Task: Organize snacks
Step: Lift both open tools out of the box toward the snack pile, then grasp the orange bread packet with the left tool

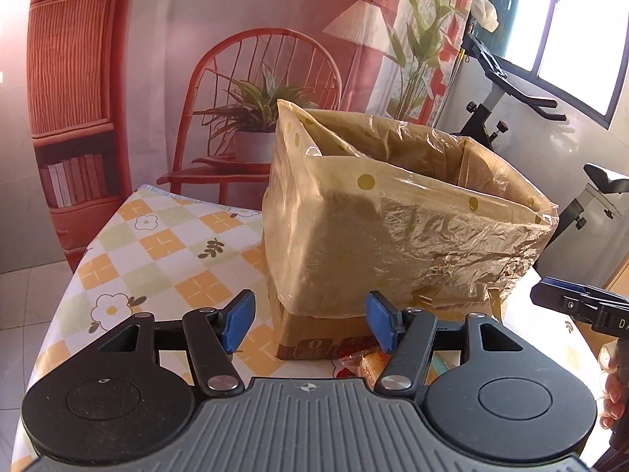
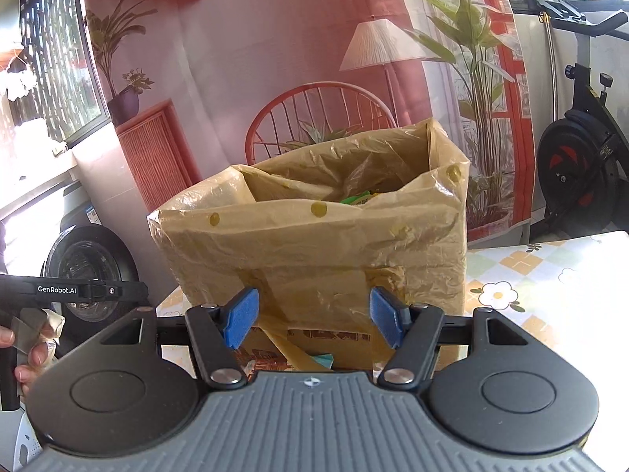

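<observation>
Your left claw (image 1: 308, 324) has its blue pads apart with nothing between them, and your right claw (image 2: 310, 320) is the same, empty and spread. Just past the left claw's pads, a few wrapped snacks (image 1: 363, 362) lie on the table (image 1: 157, 244) at the foot of a cardboard box (image 1: 310, 334). The box is lined with a yellowish dotted plastic bag (image 2: 314, 244), open at the top, with a green packet (image 2: 355, 198) showing inside. Behind it hangs a printed room backdrop (image 1: 196, 39).
</observation>
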`<action>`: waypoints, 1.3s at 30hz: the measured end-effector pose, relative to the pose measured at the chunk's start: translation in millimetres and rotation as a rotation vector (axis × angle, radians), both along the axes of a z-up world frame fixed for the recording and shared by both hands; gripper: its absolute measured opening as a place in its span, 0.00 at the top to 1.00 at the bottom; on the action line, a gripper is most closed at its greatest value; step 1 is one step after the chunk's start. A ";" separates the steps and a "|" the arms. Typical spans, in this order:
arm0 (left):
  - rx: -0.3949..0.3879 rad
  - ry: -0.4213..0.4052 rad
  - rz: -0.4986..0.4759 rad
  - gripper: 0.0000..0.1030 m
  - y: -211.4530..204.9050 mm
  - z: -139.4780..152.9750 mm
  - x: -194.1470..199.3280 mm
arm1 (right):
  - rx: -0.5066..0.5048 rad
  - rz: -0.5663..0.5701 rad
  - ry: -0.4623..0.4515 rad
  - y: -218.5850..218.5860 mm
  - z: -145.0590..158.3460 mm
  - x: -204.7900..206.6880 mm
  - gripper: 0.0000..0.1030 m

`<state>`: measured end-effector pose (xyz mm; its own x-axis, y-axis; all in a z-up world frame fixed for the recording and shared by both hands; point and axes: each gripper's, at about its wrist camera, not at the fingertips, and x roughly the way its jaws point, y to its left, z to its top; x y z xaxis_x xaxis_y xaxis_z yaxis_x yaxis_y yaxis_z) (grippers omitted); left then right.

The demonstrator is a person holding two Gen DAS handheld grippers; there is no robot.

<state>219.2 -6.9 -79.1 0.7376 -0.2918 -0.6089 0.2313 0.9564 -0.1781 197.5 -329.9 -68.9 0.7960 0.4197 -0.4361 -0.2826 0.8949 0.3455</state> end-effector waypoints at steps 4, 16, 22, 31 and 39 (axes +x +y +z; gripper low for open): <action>-0.019 0.032 -0.025 0.26 -19.9 -19.6 3.3 | -0.031 0.002 0.069 0.4 -19.7 -0.2 0.36; -0.005 0.149 -0.082 0.22 -89.2 -71.4 24.0 | -0.083 -0.012 0.221 -6.5 -69.1 10.1 0.37; 0.049 0.174 -0.056 0.18 -110.6 -84.4 35.9 | -0.071 -0.030 0.244 -14.9 -80.4 11.0 0.37; 0.114 0.223 -0.095 0.13 -130.9 -114.7 34.7 | -0.057 -0.034 0.257 -17.7 -86.5 11.5 0.37; 0.090 0.136 -0.098 0.27 -105.4 -99.6 10.7 | -0.063 -0.019 0.243 -15.7 -82.3 9.3 0.37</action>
